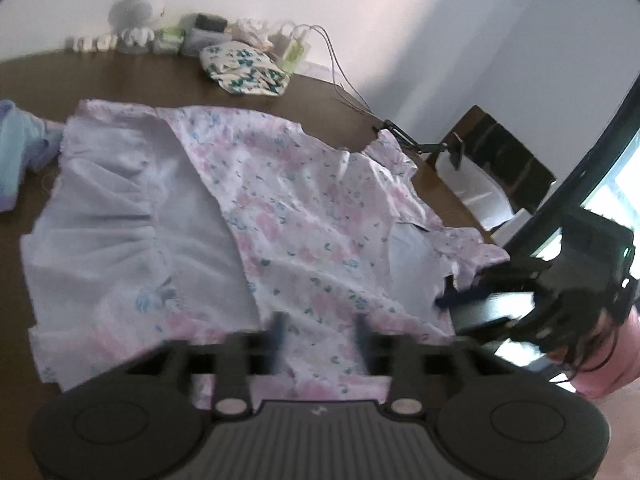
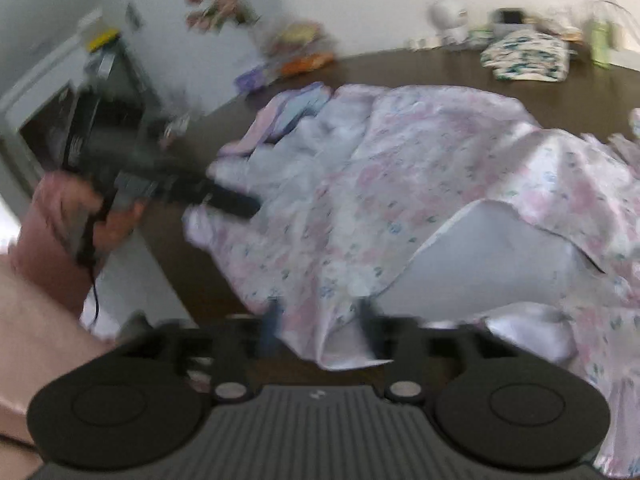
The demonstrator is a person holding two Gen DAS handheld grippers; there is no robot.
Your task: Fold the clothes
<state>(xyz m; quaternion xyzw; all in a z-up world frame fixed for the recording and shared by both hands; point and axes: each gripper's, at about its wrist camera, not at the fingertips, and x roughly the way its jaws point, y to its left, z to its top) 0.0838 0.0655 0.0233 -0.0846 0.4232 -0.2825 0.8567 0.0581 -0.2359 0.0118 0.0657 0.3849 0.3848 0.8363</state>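
Note:
A pink floral dress (image 1: 288, 208) lies spread on the dark wooden table (image 1: 120, 76), one side turned over so the white lining shows. My left gripper (image 1: 320, 330) hovers over its near hem, open, with the fabric showing between the fingers. My right gripper (image 2: 320, 320) is open at the dress's (image 2: 400, 184) near edge, a loose fold of cloth lying between its fingers without being pinched. Each gripper shows in the other's view: the right one (image 1: 480, 300) at the dress's right edge, the left one (image 2: 240, 204), blurred, at the left edge.
A folded green-patterned cloth (image 1: 244, 66) sits at the back of the table. A blue and lilac garment (image 1: 16, 148) lies at the left. Small clutter (image 1: 160, 36) lines the wall. A clamp arm (image 1: 424, 144) and a chair (image 1: 500, 152) stand past the right edge.

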